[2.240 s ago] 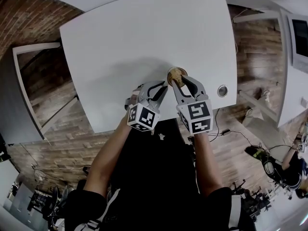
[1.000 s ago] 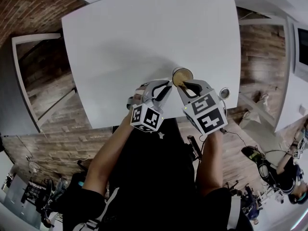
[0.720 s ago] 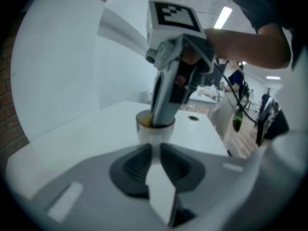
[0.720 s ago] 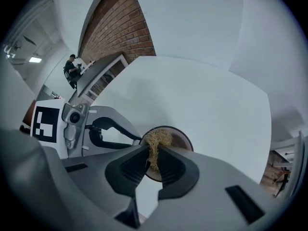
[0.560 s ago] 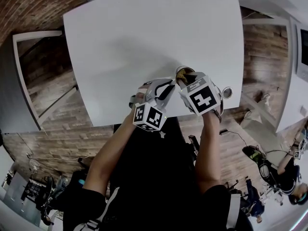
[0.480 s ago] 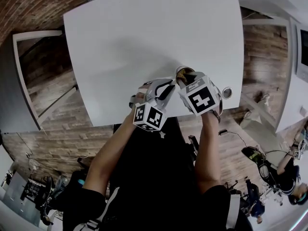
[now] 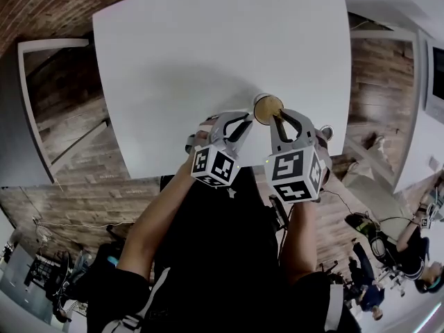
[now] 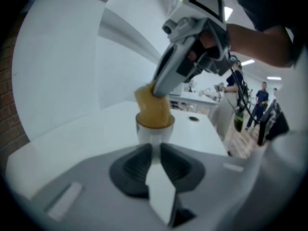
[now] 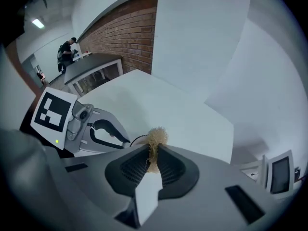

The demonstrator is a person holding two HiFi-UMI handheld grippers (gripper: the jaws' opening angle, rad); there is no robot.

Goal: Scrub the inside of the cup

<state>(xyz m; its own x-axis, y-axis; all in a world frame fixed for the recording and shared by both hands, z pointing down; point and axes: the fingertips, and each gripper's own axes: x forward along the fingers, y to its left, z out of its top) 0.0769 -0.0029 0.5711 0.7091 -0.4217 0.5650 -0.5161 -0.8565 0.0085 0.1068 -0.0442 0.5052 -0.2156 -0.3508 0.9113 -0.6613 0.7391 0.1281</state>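
The right tongs (image 7: 281, 116) have been tipped back from over the cup (image 7: 267, 108), pinched on the tan fibrous scrubber (image 9: 156, 137) stuffed into it, the cup being clamped near the white surface's (image 7: 208, 47) front edge by the left tongs (image 7: 244, 120), so scrubbing is judged mid-stroke.

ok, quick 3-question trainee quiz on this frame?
1. True or false: the left gripper has its jaws wide open.
2. The tan scrubber is: A) in a sink B) in the mouth of the cup C) on a plate.
3. Which gripper holds the scrubber?
Key: 1 false, it is shut on the cup. 2 B. 3 the right gripper.
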